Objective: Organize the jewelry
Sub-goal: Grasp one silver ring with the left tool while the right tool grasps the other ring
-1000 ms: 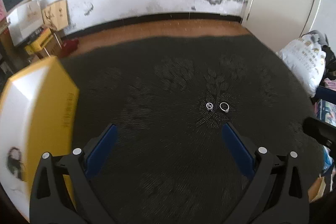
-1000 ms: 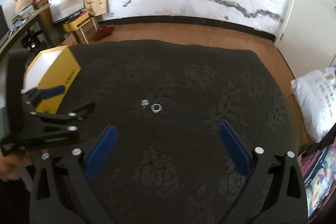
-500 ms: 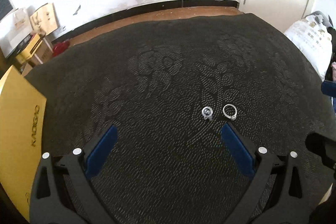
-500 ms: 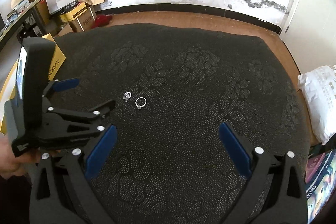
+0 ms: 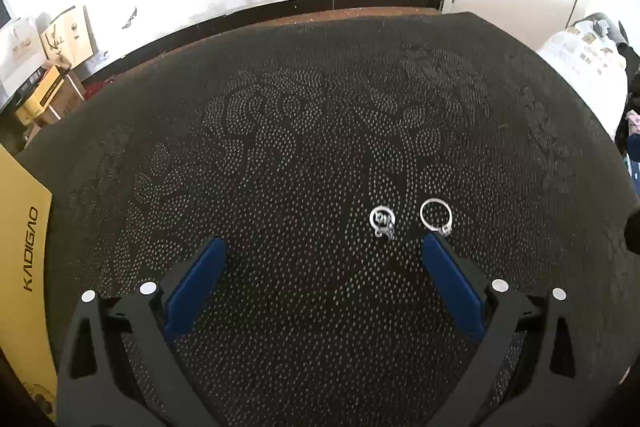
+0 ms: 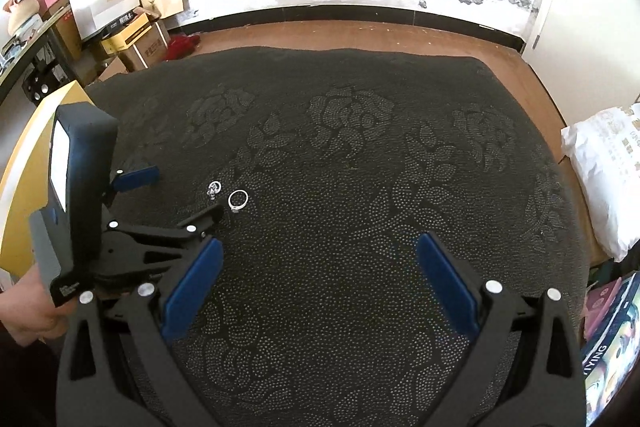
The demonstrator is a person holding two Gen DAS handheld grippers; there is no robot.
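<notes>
Two silver rings lie side by side on a black patterned cloth [image 5: 304,155]. The ornate ring [image 5: 383,221] is on the left and the plain band [image 5: 436,215] on the right. My left gripper [image 5: 322,253] is open, low over the cloth, its right fingertip just short of the plain band. In the right wrist view the ornate ring [image 6: 214,188] and plain band [image 6: 238,199] lie just beyond the left gripper [image 6: 182,193]. My right gripper [image 6: 318,253] hangs open and empty over bare cloth, to the right of the rings.
A yellow box [image 5: 22,267] lies at the cloth's left edge. A white bag [image 6: 608,183] sits off the right edge, with a printed box [image 6: 612,347] nearby. Cardboard boxes [image 6: 132,35] stand against the far wall on a wooden floor [image 6: 360,35]. A hand [image 6: 28,311] holds the left gripper.
My left gripper has swung away from the yellow box and dropped closer to the two rings, which now look larger. The right gripper has tilted down a little toward the cloth.
</notes>
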